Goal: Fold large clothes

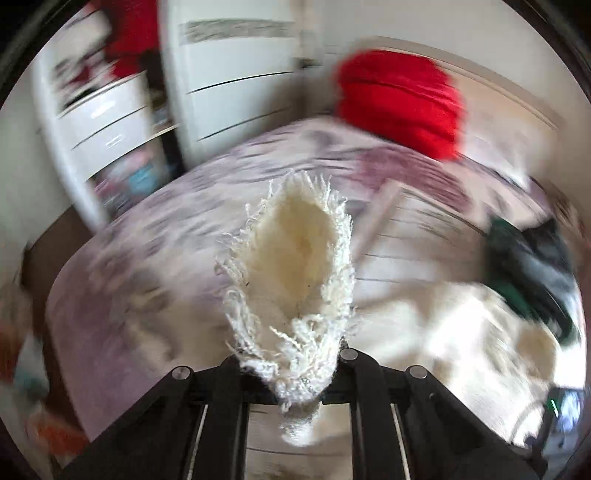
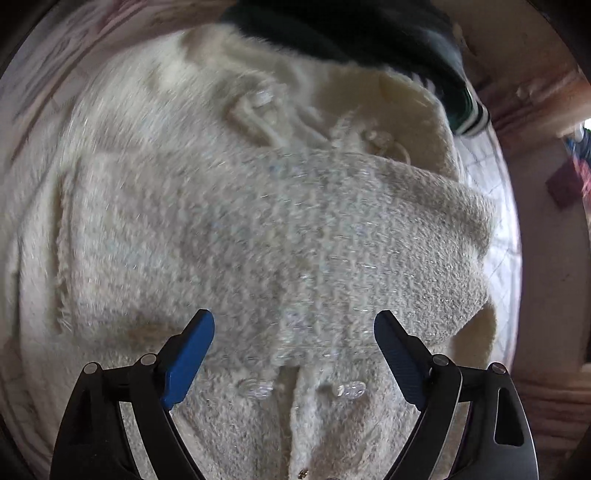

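**No readable text in either view**

No word, label, brand, number or sign can be read. In the left wrist view, the shelves (image 1: 125, 177) beside the white drawers (image 1: 107, 125) hold colourful items, but motion blur smears any print on them beyond reading. In the right wrist view, the cream knitted garment (image 2: 258, 221) and the dark green garment (image 2: 351, 33) carry no legible tag or lettering.

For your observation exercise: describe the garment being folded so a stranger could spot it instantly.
Find the bed with the lilac patterned cover. The cream knit cardigan sprawls across it, beside a dark green garment. Only it is fuzzy, glittery and fringed.
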{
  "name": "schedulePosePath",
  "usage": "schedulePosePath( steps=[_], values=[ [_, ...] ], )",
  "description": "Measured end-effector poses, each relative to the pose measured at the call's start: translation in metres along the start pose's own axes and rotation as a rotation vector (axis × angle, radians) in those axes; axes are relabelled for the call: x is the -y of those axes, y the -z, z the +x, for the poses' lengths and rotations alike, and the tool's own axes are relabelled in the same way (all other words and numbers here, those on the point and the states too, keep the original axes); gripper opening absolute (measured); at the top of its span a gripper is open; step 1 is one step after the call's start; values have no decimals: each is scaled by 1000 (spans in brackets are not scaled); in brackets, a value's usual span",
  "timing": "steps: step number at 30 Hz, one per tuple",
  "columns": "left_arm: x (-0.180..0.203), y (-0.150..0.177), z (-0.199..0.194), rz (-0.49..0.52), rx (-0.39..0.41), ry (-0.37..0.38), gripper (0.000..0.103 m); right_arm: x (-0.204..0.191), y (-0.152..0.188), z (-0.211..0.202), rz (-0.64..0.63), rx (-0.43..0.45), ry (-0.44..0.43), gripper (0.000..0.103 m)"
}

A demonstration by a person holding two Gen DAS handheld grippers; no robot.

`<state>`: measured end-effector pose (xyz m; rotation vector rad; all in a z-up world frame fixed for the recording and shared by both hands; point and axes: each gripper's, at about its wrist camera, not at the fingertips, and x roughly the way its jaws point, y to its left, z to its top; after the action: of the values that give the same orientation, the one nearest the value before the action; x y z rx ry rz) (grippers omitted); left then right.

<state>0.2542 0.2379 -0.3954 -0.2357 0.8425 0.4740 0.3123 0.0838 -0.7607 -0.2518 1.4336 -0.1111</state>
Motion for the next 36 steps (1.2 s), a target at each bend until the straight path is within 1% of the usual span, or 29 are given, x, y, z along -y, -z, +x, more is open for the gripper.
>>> schedulePosePath(
  steps=[3,5,7,10,11,12,13,15,16,17,18,19,20,21,22,23,25,26,28,29,30,31,33,34,35,36],
  values=[
    [79,5,-10,114,-24,125,8,50,1,7,80,-22,-63,90],
    [130,16,-16,163,-71,218,8,96,4,12,142,-40,-86,90],
    [182,32,-20,206,-127,307,8,138,10,17,197,-52,-97,90],
    [264,63,-24,282,-198,414,8,214,26,29,291,-77,-80,90],
    [284,69,-26,298,-209,432,8,238,31,34,320,-85,-72,90],
    [310,81,-24,326,-235,460,8,263,36,39,349,-95,-59,90],
    [322,85,-21,339,-252,469,8,286,42,44,375,-105,-45,90],
    [358,101,-10,369,-311,493,8,321,52,54,417,-115,-26,90],
    [372,106,-9,386,-332,490,9,339,57,60,440,-122,-19,90],
    [385,113,1,407,-373,483,10,355,60,65,459,-127,-20,90],
    [395,119,6,416,-397,483,10,363,64,67,475,-130,-25,90],
    [400,122,16,417,-434,482,12,376,66,70,498,-133,-34,90],
    [403,124,19,412,-448,478,15,384,68,72,516,-133,-47,90],
    [402,123,23,395,-461,487,19,382,70,70,530,-131,-63,90],
    [400,120,25,375,-474,512,33,390,70,74,551,-131,-100,90],
    [393,112,28,341,-486,542,61,388,71,72,568,-133,-127,90],
    [377,97,27,285,-486,567,95,399,73,75,636,-130,-232,90],
    [368,89,23,261,-472,567,95,403,71,76,668,-122,-284,90],
    [354,83,16,228,-448,537,95,402,66,75,721,-101,-365,90],
    [336,73,17,189,-431,510,95,392,63,70,742,-90,-397,90],
    [325,69,15,164,-421,489,95,390,58,68,762,-72,-446,90],
    [306,63,17,130,-406,459,95,384,51,65,774,-51,-500,90],
    [271,56,23,75,-379,374,95,362,37,58,764,-26,-576,90],
    [256,54,27,61,-368,331,95,348,29,58,733,-25,-600,90],
    [236,53,35,52,-360,264,95,331,20,60,686,-44,-594,90],
    [221,53,42,54,-358,214,95,315,16,57,653,-67,-574,90]
  ],
)
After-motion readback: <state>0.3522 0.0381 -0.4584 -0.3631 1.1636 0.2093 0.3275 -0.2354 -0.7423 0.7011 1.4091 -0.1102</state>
